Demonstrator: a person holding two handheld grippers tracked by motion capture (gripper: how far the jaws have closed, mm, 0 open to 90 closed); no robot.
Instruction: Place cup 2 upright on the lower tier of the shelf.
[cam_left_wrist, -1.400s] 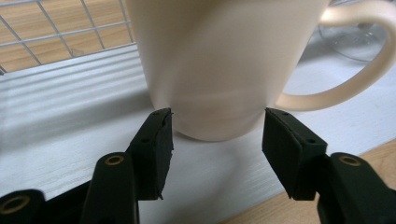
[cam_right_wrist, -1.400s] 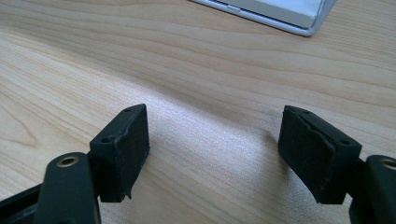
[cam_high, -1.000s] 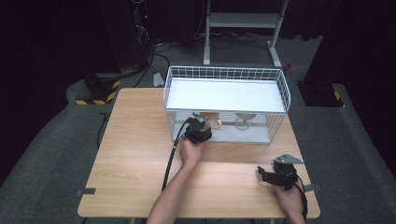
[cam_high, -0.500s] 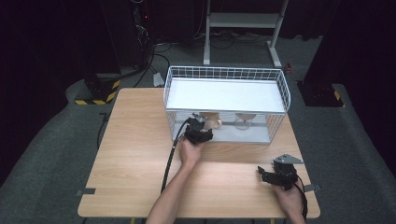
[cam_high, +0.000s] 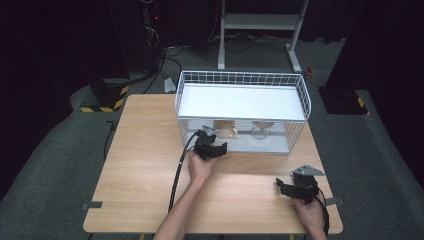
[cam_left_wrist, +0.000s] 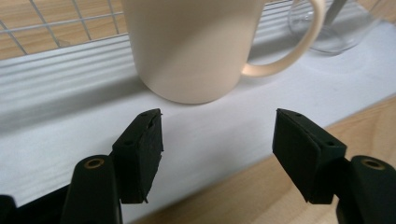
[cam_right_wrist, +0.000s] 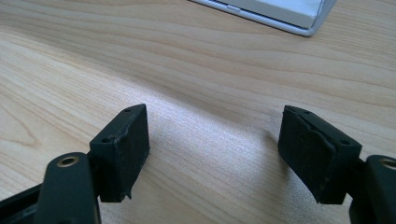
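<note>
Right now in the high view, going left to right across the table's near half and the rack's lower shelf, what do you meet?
Left gripper → cream mug → clear glass → right gripper.

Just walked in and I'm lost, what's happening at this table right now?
A person works two handheld grippers at a wooden table. The left gripper sits at the lower shelf of a white wire rack, its jaws just opened, apart and clear of the cream mug standing there beside a clear glass. The right gripper waits open over bare tabletop.
</note>
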